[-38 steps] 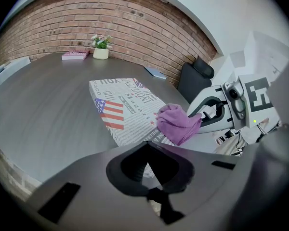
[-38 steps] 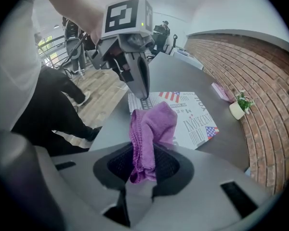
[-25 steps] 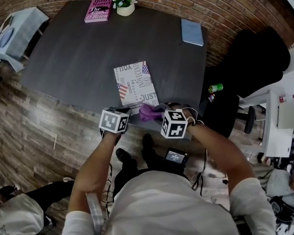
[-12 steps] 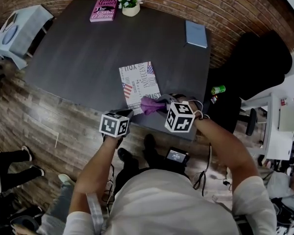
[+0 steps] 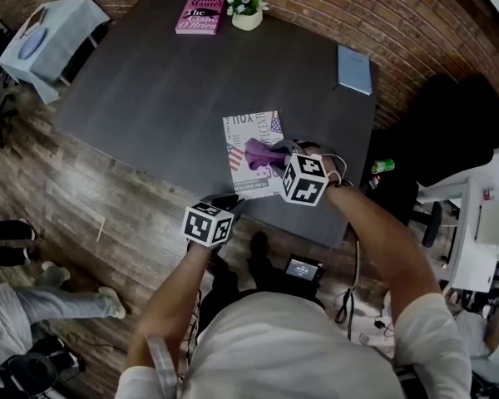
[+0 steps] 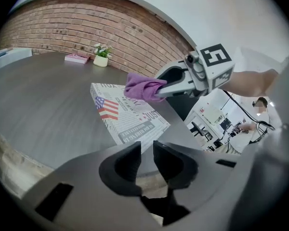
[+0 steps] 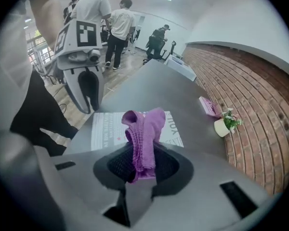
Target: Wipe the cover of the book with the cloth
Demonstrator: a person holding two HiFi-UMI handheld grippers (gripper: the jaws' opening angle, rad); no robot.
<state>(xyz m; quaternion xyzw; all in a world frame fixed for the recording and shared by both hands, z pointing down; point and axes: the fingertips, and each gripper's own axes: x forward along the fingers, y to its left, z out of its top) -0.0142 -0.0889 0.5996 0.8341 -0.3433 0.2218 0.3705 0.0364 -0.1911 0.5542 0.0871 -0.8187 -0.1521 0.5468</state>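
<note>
One book on the bench, with a cloth held over its cover.
The flat book with the newsprint-and-flag cover point(image 5: 241, 171) lies near the front edge of the dark grey bench point(image 5: 150, 90), towards its right side. A bunched purple cloth point(image 5: 263, 152) hangs over the cover's far right part; I cannot tell whether it touches. The right hand-held gripper point(image 7: 142, 159) is clamped on that cloth, which sticks out from between its jaws. The left hand-held gripper point(image 6: 147, 159) sits off the book's near left corner; its jaws have just been opening and stand slightly apart with nothing between them. At the far edge, a pink book point(image 5: 201, 15) lies beside a small potted plant point(image 5: 247, 11), and a pale blue notebook point(image 5: 354, 69) lies well to the right.
</note>
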